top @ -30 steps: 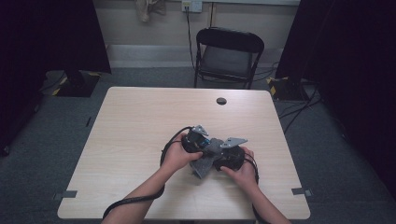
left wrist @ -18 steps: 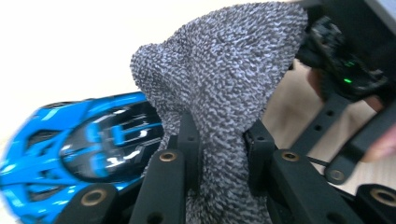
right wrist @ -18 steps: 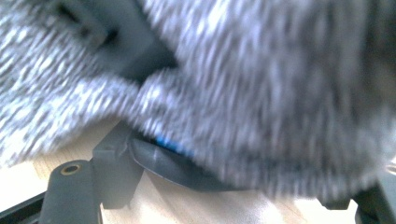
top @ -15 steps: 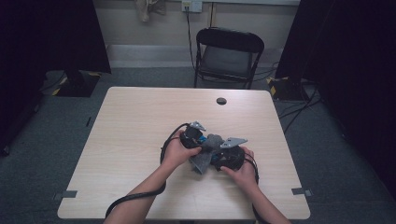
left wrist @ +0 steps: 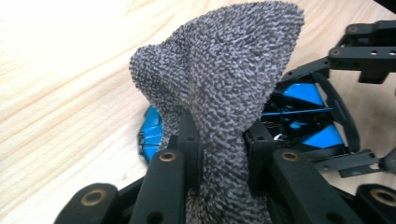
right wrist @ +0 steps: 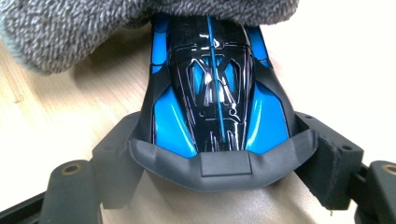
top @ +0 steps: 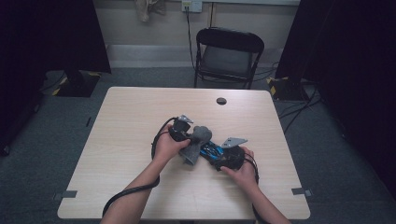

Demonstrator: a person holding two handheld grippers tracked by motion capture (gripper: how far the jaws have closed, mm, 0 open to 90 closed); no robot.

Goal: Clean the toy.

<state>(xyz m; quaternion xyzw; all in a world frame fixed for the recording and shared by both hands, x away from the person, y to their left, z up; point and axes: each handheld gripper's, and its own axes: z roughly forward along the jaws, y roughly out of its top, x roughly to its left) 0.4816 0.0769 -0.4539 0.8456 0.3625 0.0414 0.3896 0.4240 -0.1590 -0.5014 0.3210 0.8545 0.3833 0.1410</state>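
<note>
One grey cloth point(left wrist: 219, 93) and one blue-black toy car point(right wrist: 215, 93) sit near the tabletop's point(top: 121, 126) front-middle. The left tool point(left wrist: 219, 144) pinches the cloth; the right tool point(right wrist: 219, 154) grips the car. Since earlier, the cloth has shifted toward the far-left corner.

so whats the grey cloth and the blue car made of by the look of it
The grey cloth looks like soft terry or microfibre: a nubby, looped pile, matte, draping in folds. The blue car looks like hard moulded plastic, glossy blue and black, with sharp light reflections on its top; its rear bumper is duller, perhaps matte plastic or rubber.
</note>
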